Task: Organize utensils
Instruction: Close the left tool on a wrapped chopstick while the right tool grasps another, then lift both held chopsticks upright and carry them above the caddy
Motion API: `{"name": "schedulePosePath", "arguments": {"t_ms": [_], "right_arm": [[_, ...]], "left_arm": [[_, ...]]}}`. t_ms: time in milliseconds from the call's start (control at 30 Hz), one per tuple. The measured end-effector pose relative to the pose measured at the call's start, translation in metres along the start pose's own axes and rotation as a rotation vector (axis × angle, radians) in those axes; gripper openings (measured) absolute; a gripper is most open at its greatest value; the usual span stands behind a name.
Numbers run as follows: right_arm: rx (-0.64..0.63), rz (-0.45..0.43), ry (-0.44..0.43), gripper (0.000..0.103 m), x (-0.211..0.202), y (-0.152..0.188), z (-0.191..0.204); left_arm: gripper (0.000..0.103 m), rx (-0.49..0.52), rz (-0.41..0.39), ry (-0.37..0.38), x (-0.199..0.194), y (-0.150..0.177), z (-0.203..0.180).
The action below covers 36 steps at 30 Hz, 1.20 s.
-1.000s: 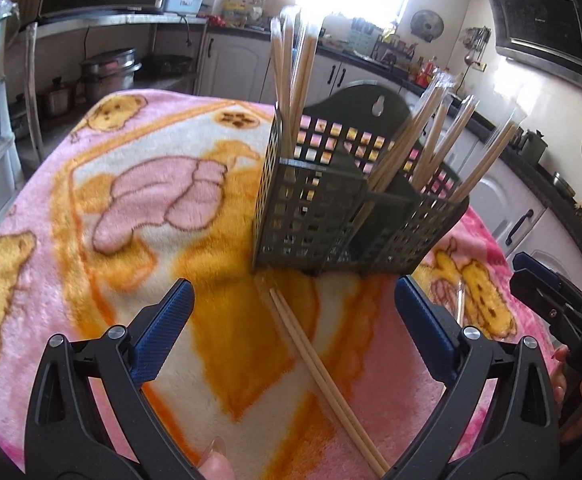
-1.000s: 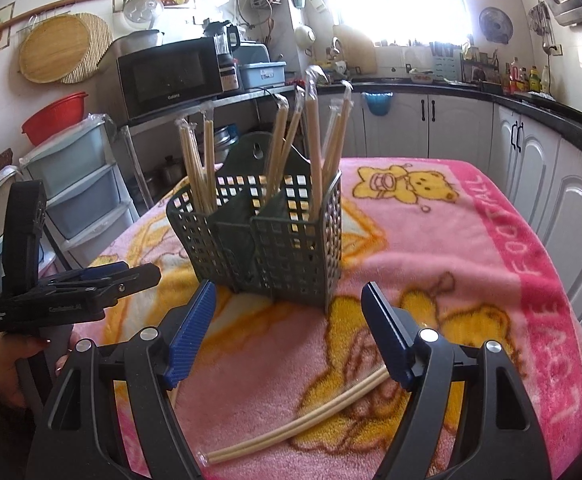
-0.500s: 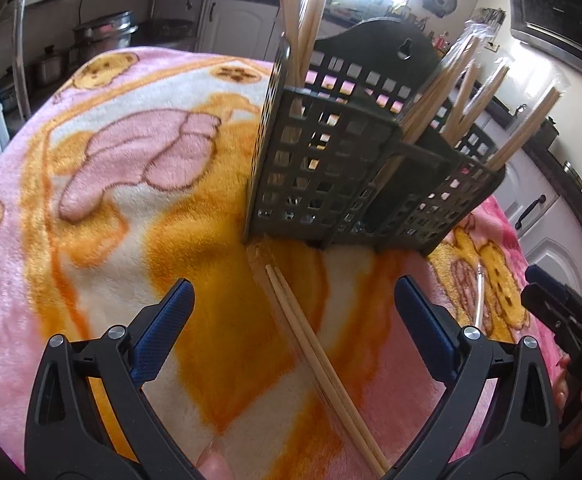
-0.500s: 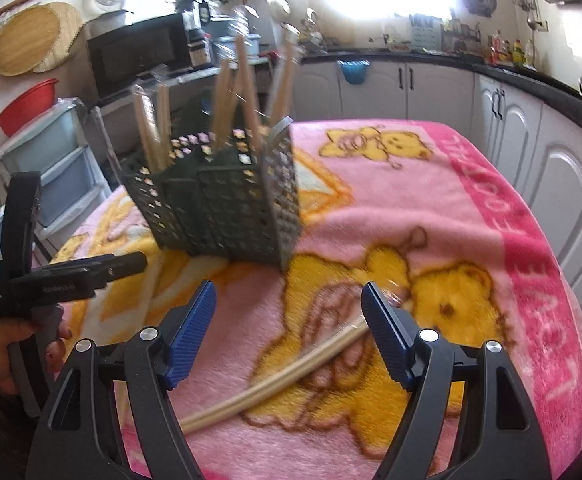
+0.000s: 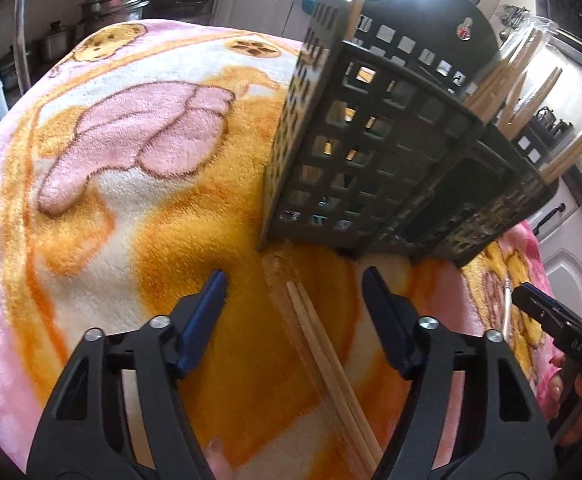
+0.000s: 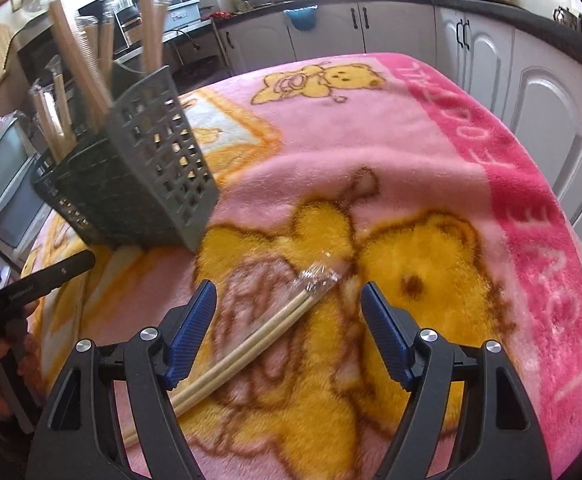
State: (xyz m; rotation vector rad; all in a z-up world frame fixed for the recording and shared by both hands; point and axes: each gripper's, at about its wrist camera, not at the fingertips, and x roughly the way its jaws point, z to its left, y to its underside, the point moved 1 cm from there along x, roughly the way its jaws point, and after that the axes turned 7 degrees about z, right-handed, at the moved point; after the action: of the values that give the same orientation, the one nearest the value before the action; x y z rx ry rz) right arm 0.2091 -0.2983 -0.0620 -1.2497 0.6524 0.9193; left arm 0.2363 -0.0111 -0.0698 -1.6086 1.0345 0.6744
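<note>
Chopsticks in a clear wrapper (image 5: 323,364) lie flat on the fleece blanket (image 5: 111,184) that covers the table, one end almost at the foot of the dark grey slotted utensil holder (image 5: 375,160), the length running back between the fingers of the left tongs (image 5: 293,306). Those tongs stand wide apart, low over the blanket, the pair between the blue pads (image 5: 203,320) with no pad touching it. A second wrapped pair of chopsticks (image 6: 247,356) lies slantwise on the bear print in the right wrist view, its crinkled wrapper tip between the fingers of the right tongs (image 6: 287,318); these too are spread wide and grip nothing, the sticks passing under the left-hand finger. The holder stands just ahead and to the left of the right tongs, with more chopsticks (image 6: 79,68) upright in its compartments, some in wrappers. White kitchen cabinets (image 6: 475,52) ring the table beyond.
</note>
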Motion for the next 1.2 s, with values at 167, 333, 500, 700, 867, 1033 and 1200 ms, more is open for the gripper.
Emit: {"name": "schedulePosePath", "arguments": {"t_ms": [167, 333, 500, 700, 867, 1033, 1200], "right_arm": [[0.007, 0.022, 0.018, 0.051, 0.013, -0.004, -0.005], [0.001, 0.011, 0.032, 0.023, 0.012, -0.003, -0.011], [-0.02, 0.01, -0.006, 0.007, 0.009, -0.002, -0.006], [-0.078, -0.011, -0.095, 0.006, -0.005, 0.004, 0.019], [-0.144, -0.067, -0.173, 0.006, -0.028, 0.003, 0.045], [-0.244, -0.168, -0.229, 0.006, -0.067, -0.003, 0.077], [-0.316, -0.236, -0.264, 0.006, -0.096, -0.008, 0.101]], "left_arm": [[0.032, 0.0, -0.011, -0.056, 0.0, -0.002, 0.007], [0.021, -0.016, -0.017, -0.06, -0.003, -0.003, 0.016], [0.013, -0.035, -0.018, -0.047, -0.003, -0.002, 0.022], [0.006, -0.067, -0.009, 0.009, -0.009, 0.001, 0.041], [0.005, -0.077, -0.046, 0.064, -0.03, 0.01, 0.051], [0.004, -0.058, -0.124, 0.097, -0.06, 0.012, 0.046], [0.004, -0.004, -0.213, 0.135, -0.103, 0.011, 0.027]]}}
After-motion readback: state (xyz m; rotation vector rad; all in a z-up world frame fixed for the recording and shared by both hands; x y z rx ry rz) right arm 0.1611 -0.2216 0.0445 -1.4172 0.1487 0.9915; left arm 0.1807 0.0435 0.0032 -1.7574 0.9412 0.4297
